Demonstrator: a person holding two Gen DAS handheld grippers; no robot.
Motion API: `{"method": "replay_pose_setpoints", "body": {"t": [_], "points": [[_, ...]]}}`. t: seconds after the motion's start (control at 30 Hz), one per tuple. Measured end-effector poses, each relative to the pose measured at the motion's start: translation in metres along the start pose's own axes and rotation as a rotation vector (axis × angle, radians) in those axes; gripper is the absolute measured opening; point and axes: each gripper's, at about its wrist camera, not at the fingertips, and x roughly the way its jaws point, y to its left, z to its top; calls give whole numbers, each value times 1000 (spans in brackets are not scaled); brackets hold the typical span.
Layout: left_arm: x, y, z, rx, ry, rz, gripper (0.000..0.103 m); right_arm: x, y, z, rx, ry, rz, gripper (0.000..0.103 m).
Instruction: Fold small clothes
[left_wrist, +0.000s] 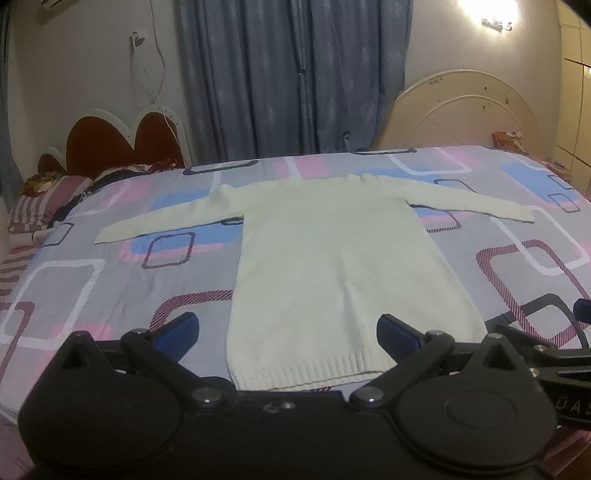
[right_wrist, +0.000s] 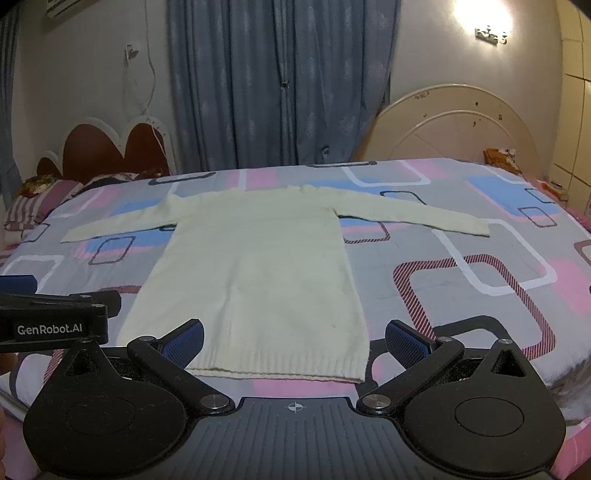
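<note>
A cream knitted sweater (left_wrist: 332, 254) lies flat on the bed, hem toward me, both sleeves spread out sideways. It also shows in the right wrist view (right_wrist: 258, 273). My left gripper (left_wrist: 288, 330) is open and empty, held just above the near hem. My right gripper (right_wrist: 293, 338) is open and empty, also in front of the hem. The right gripper's side shows at the right edge of the left wrist view (left_wrist: 554, 347). The left gripper's side shows at the left edge of the right wrist view (right_wrist: 55, 317).
The bed has a patterned grey, pink and blue cover (left_wrist: 110, 280). Pillows (left_wrist: 44, 206) lie at the far left by a red headboard (left_wrist: 110, 140). Blue curtains (left_wrist: 295, 74) hang behind. A cream headboard (left_wrist: 461, 110) stands at the back right.
</note>
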Motion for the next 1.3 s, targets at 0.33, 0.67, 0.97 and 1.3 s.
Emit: {"method": "replay_pose_setpoints", "body": {"t": [0.33,0.67,0.97,1.3], "points": [[1,1,2,-4,6,-2,103,2,0,1,-2,1,3,103],[5,3,3,-8,17,0,103,3,-1,1,-5,3,5,103],[7,3,3,-11,18,-1,103,4,-3,2,-6,3,3,103],[10,2,4,-10,18,8,103,5,-4,3,-4,3,4,103]]}}
